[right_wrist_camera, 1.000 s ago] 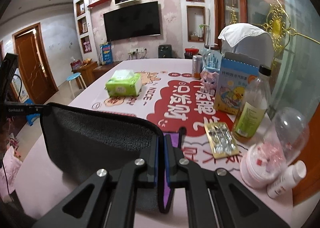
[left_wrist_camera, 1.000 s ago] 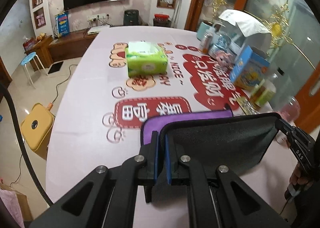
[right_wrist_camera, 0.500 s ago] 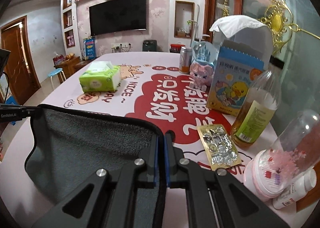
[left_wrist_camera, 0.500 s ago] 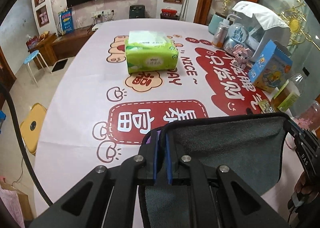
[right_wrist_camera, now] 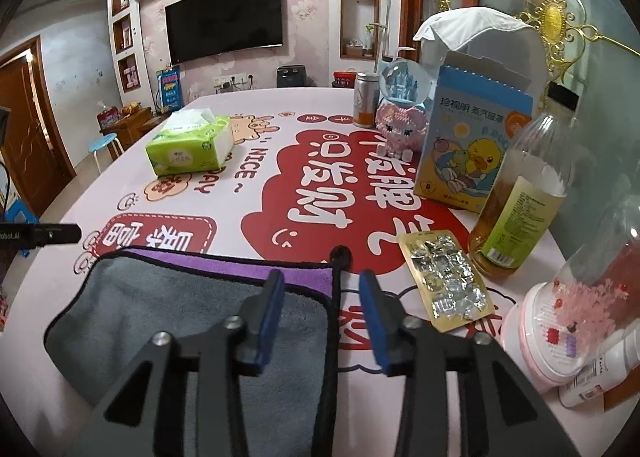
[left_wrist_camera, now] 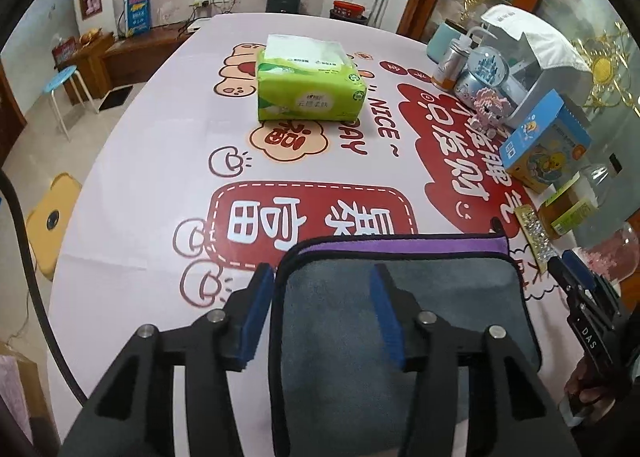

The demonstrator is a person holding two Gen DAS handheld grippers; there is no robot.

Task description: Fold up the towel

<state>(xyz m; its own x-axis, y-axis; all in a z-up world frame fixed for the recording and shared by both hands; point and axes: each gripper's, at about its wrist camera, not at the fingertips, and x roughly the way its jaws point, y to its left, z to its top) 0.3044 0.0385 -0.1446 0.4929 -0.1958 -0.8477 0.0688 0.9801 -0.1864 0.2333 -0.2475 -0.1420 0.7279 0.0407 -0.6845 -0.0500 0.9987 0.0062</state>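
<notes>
The towel (left_wrist_camera: 448,297) lies folded flat on the table, grey side up, with a purple strip (left_wrist_camera: 400,245) of the lower layer showing along its far edge. My left gripper (left_wrist_camera: 322,309) is open, straddling the towel's left edge, holding nothing. My right gripper (right_wrist_camera: 322,311) is open over the towel's (right_wrist_camera: 168,309) right edge, empty. The towel's black hanging loop (right_wrist_camera: 340,257) sticks out at the far right corner. The right gripper also shows at the right of the left wrist view (left_wrist_camera: 576,289).
A green tissue pack (left_wrist_camera: 308,85) sits mid-table. Along the right stand a blue duck box (right_wrist_camera: 468,149), an oil bottle (right_wrist_camera: 516,201), a foil blister pack (right_wrist_camera: 448,277), a pink jar (right_wrist_camera: 560,333), a snow globe (right_wrist_camera: 400,89) and a can (right_wrist_camera: 366,105).
Both grippers carried the raised towel edge forward and down onto the lower layer, then opened and let it go. The towel now lies flat, folded.
</notes>
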